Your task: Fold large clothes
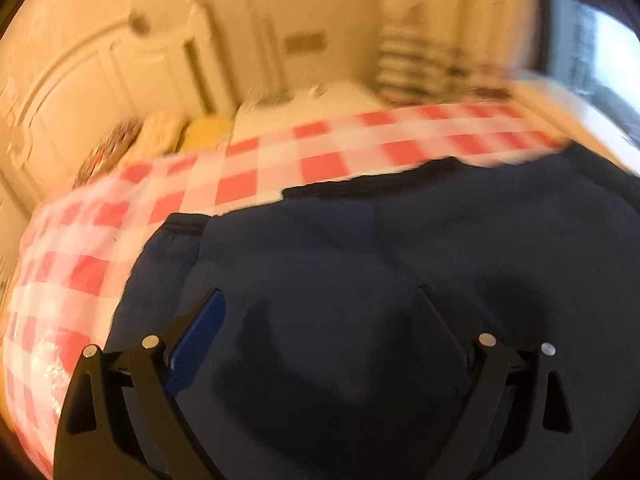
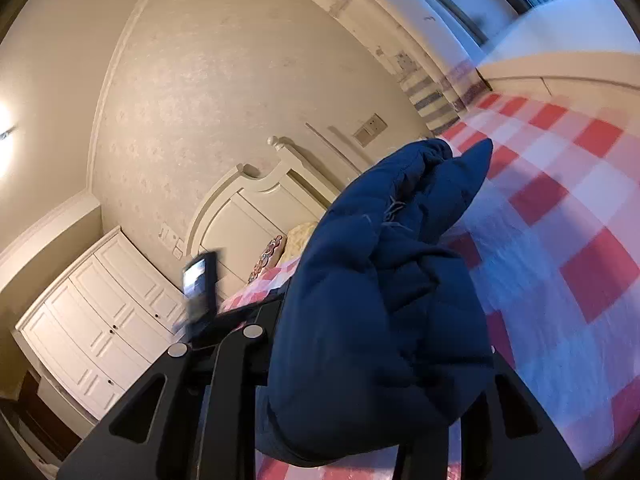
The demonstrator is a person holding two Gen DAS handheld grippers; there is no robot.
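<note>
**Navy jacket spread on the checked bed, one bunch lifted**

The bed, covered in a red-and-white checked sheet, is the landmark here. A cream headboard stands at its far end, with white cupboard doors beside that and patterned pillows lying against it.

Across the near part of the bed lies the navy padded jacket — a large dark garment, its elastic hem edge turned toward the headboard. The left wrist view is blurred, so finer detail of the fabric cannot be told.

The left gripper hangs just above the jacket with its two fingers spread wide apart and nothing between them; one blue finger pad shows clearly.

The right gripper is raised above the bed, tilted toward the headboard wall, and a thick bunch of the jacket is bundled over it — its fingertips are buried in the cloth, so I cannot tell whether they are pressed together on it.
</note>
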